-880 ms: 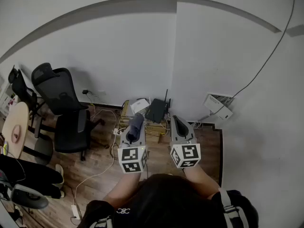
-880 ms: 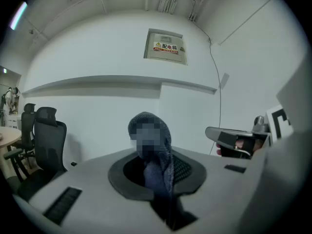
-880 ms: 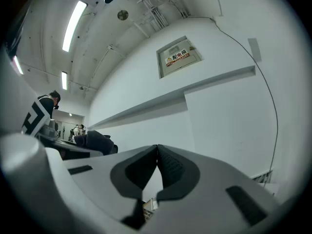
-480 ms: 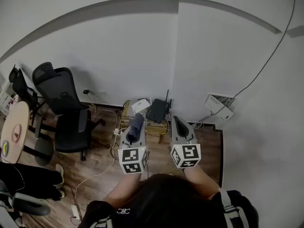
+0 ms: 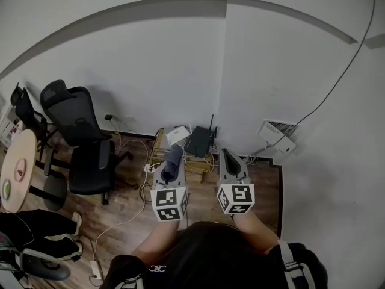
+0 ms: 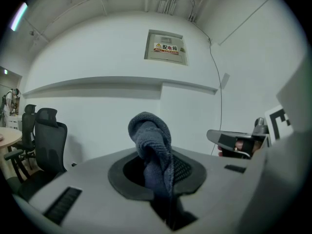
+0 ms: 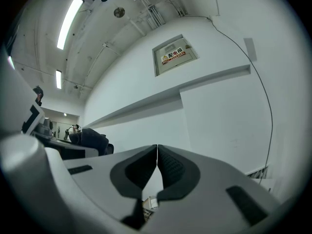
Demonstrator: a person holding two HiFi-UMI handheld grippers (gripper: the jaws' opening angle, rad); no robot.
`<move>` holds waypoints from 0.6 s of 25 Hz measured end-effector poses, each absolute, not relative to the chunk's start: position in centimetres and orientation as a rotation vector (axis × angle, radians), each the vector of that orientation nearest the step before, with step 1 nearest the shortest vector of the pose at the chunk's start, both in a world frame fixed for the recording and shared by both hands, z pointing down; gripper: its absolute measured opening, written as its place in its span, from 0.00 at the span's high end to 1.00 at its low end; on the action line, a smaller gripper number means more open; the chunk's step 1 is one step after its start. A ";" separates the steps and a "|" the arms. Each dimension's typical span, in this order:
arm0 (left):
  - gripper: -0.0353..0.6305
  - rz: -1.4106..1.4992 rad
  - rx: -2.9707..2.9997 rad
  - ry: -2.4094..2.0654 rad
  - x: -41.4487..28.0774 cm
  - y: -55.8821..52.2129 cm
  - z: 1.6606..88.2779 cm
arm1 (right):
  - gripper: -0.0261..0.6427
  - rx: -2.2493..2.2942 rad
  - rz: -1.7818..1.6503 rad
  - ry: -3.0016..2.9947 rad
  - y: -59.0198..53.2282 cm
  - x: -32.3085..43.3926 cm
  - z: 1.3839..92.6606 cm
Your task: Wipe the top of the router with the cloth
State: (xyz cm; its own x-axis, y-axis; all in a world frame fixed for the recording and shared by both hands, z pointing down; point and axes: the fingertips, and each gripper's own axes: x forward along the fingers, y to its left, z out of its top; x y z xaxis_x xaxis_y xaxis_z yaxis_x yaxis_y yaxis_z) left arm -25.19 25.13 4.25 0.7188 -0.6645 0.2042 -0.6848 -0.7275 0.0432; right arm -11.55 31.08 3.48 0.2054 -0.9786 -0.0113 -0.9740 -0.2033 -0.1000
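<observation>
Left tool [image 5: 171, 172] clamped on cloth [image 6: 151, 145], grey fold protruding past jaws. Right tool [image 7: 157, 162] closed, empty. Both tools barely shifted versus previous second; no advance. Router [image 5: 199, 140] at foot of wall [image 5: 180, 71] ahead, well apart from cloth. Wiping judged not started.

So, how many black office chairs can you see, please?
2: a large office chair left of the router, a second chair behind it by the round table. Bottom-left clutter may hide a third.

A black office chair [image 5: 84, 143] stands near a round, possibly wooden table [image 5: 15, 167].
</observation>
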 end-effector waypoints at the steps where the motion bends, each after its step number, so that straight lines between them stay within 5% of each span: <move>1: 0.86 0.266 2.803 -1.105 -25.0 25.1 4.3 | 0.96 -2.374 -0.088 1.927 31.1 -11.4 3.7; 15: 0.86 0.266 2.823 -1.103 -19.7 24.7 4.5 | 0.96 -2.353 -0.090 1.946 29.8 -6.4 4.1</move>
